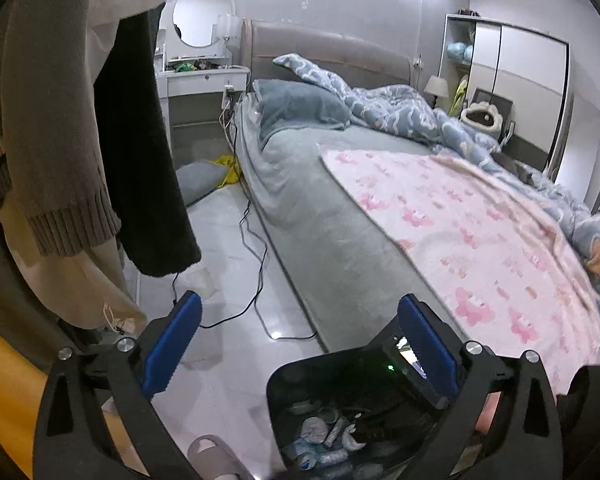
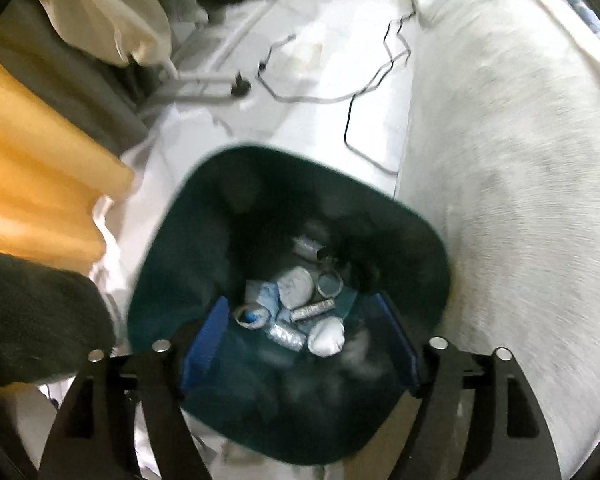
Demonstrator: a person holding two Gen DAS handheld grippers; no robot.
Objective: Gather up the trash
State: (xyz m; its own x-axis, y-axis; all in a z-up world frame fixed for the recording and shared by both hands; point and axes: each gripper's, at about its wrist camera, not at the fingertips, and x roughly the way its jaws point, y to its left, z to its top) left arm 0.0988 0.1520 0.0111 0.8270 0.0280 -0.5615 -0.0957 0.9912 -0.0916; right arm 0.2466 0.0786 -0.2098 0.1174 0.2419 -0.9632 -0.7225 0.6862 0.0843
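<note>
Several scraps in bin: dark trash bin (image 2: 172, 248) on the floor, tight against the bed side (image 2: 500, 160). I see wads of tissue (image 2: 296, 286), a foil-wrapped roll (image 2: 312, 310), a metal ring (image 2: 329, 284) and crumpled wrappers on its bottom.
R gripper: right gripper (image 2: 300, 344) points steeply down into the bin mouth, blue pads spread apart, nothing pinched between them; trash lies well below.
L gripper: left gripper (image 1: 296, 344) aimed more level across the room, pads spread wide w/ nothing between; bin corner (image 1: 300, 384) sits under its right finger.
Stage, my guess: drop just made, R hand empty over bin; next is hunting more trash.
Leftover candidates: pale translucent scrap on floor (image 1: 200, 280) near cables; can't tell if it's rubbish. Yellow thing (image 1: 228, 168) by the bedside too, unclear.
Risk 1: black cables (image 1: 256, 264) snake over the tiles beside that scrap; a low grab could snag a cord & drag whatever's plugged in.
Risk 2: hanging clothes (image 1: 60, 140) crowd the left side; L finger could catch a hem when swinging over.
Risk 3: bin is light-looking; clipping its rim on exit could tip it & spill.
Risk 4: R view is blurred, so depth judging is poor.
</note>
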